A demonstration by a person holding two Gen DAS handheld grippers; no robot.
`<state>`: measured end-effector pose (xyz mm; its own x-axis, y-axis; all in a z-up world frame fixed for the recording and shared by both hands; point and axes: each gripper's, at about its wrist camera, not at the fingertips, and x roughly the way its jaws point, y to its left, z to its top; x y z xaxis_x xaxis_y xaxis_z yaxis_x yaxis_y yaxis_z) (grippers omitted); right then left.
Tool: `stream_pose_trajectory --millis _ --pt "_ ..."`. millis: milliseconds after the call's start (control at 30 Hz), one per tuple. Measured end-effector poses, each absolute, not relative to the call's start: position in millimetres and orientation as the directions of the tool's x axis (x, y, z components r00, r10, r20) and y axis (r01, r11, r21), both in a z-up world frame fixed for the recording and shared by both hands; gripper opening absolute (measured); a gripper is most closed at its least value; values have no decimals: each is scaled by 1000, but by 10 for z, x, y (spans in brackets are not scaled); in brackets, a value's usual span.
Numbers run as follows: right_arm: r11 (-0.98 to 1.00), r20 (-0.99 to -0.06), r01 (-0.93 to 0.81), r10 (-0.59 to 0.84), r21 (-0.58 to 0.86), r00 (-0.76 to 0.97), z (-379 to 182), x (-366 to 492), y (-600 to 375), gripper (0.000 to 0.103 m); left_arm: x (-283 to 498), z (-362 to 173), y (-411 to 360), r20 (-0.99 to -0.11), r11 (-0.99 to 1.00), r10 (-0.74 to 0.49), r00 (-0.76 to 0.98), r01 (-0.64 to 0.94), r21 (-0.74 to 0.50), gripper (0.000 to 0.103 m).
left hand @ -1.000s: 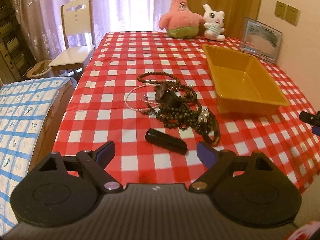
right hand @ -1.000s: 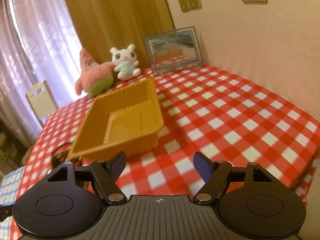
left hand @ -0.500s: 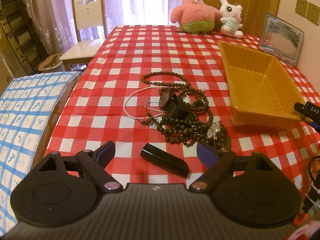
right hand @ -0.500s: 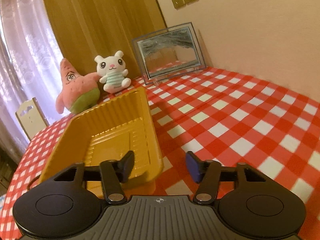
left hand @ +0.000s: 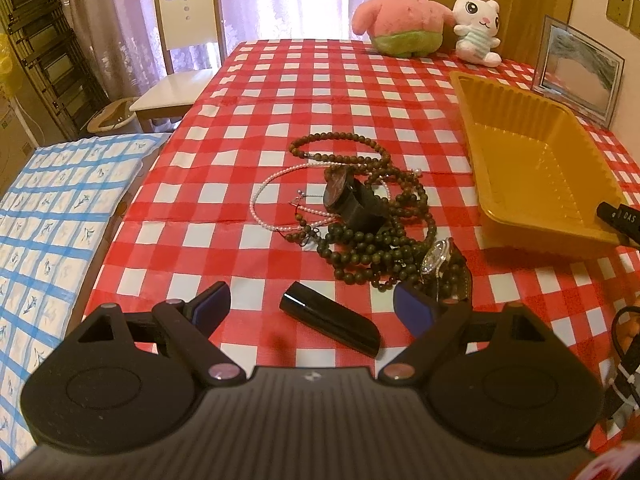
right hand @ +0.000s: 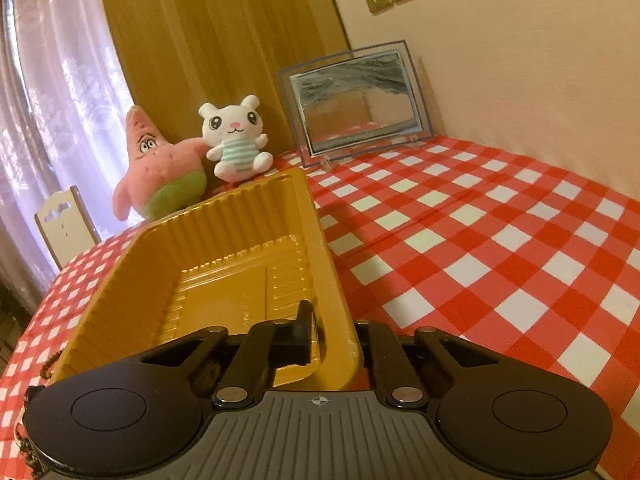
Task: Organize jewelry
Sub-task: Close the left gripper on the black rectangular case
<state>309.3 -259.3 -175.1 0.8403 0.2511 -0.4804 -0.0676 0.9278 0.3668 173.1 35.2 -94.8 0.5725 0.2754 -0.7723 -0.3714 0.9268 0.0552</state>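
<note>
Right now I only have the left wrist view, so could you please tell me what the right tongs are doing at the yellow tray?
Observer: The right tongs straddle the wall of the yellow tray, shut on it.
Operator: Which wall, please?
Observer: The long one away from the jewelry, by the near corner.
Operator: Where are the fingers?
Observer: One finger is inside the tray; the other is outside, mostly hidden behind the wall.

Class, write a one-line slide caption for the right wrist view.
Right gripper clamps the near rim of the yellow tray on the checked tablecloth.
</note>
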Motion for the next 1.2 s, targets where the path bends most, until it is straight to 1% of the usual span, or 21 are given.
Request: stream_pose_trajectory --millis 267,467,667,867,1033,1133,1167,1200 --pt "945 -489 -87 240 314 838 -1612 3015 -2722 4 1675 -986 287 -771 937 271 577 -340 75 87" --pt "958 -495 -88 218 272 841 -1457 2857 -2951 4 1656 -1053 257 -776 940 252 578 -337 55 87" --pt "964 -513 -77 202 254 835 -1374 2686 -3176 4 1745 -1175 235 -777 935 260 573 -351 53 83" --pt "962 -510 -100 221 253 831 -1322 2628 -3273 4 1808 -1318 249 -779 925 295 553 -369 89 70" --pt "961 -505 -128 239 245 829 -1313 2633 -3232 4 1817 -1386 279 -776 919 307 551 -383 92 67" --pt "962 -500 -151 250 229 830 -1313 2641 -3187 4 1825 -1399 274 -769 922 304 562 -376 90 57" --pt "961 -501 -157 255 229 827 -1318 2647 -3181 4 1820 -1402 277 -768 925 296 568 -371 83 50" --pt "960 -502 -160 258 231 825 -1325 2654 -3177 4 1817 -1403 283 -767 927 292 572 -366 80 45"
